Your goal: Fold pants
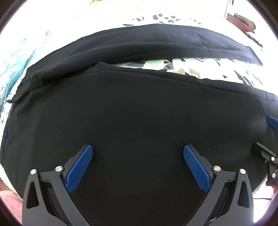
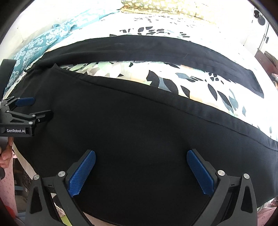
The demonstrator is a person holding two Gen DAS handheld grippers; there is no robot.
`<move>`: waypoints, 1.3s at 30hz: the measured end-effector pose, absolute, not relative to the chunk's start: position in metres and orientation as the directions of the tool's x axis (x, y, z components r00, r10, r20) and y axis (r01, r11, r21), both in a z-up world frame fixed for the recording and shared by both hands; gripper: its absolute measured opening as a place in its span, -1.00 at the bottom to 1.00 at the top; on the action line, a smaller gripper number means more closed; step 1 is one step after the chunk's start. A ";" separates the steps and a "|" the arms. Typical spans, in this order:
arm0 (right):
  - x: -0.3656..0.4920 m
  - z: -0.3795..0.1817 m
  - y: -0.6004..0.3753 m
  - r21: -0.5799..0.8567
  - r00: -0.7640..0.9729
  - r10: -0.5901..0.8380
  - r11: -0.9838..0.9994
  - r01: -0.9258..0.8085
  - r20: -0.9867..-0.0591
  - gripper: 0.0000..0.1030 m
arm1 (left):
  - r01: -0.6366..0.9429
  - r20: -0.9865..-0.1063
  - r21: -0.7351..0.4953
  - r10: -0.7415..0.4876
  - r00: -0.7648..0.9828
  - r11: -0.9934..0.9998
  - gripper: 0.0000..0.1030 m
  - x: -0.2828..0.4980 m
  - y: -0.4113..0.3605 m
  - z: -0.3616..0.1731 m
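Black pants (image 1: 132, 111) lie spread flat on a floral bedsheet (image 1: 173, 67), legs apart in a V. The near leg (image 2: 139, 125) fills the foreground of both views; the far leg (image 2: 156, 50) runs across the back. My left gripper (image 1: 138, 151) hovers open over the near leg, with nothing between its blue pads. My right gripper (image 2: 141, 155) is likewise open above the same leg, further toward the cuff. In the right wrist view the left gripper (image 2: 39, 108) shows at the left edge, held by a hand (image 2: 6, 156). Part of the right gripper (image 1: 268, 139) shows at the left wrist view's right edge.
A teal patterned cloth (image 2: 43, 41) lies at the bed's far left. An olive floral pillow (image 2: 165, 7) sits at the back. The bed's near edge runs just under both grippers. A dark red piece of furniture (image 1: 241, 20) stands beyond the bed on the right.
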State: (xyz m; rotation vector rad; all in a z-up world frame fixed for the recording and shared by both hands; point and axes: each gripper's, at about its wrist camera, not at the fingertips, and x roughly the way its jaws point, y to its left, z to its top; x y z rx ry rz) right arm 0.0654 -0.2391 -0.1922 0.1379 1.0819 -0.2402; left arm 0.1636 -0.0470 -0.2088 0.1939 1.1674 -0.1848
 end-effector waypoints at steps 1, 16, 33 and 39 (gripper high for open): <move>0.065 -0.192 -0.239 -0.010 0.451 -0.131 0.965 0.262 -0.883 1.00 | 0.244 -0.923 0.055 -0.044 0.382 0.968 0.99 0.163 -0.047 -0.209; 0.064 -0.188 -0.241 -0.011 0.419 -0.135 0.959 0.285 -0.898 1.00 | 0.246 -0.895 0.031 -0.083 0.438 0.969 0.99 0.152 -0.043 -0.203; -0.084 -0.151 -0.520 0.156 0.338 -0.223 0.576 0.802 -0.915 0.78 | -0.177 -0.866 0.044 0.126 0.484 0.983 0.99 0.194 0.076 -0.167; -0.004 -0.102 -0.559 0.170 0.443 -0.229 0.699 0.695 -0.867 0.87 | -0.172 -0.862 0.073 0.149 0.485 0.982 0.99 0.199 0.069 -0.190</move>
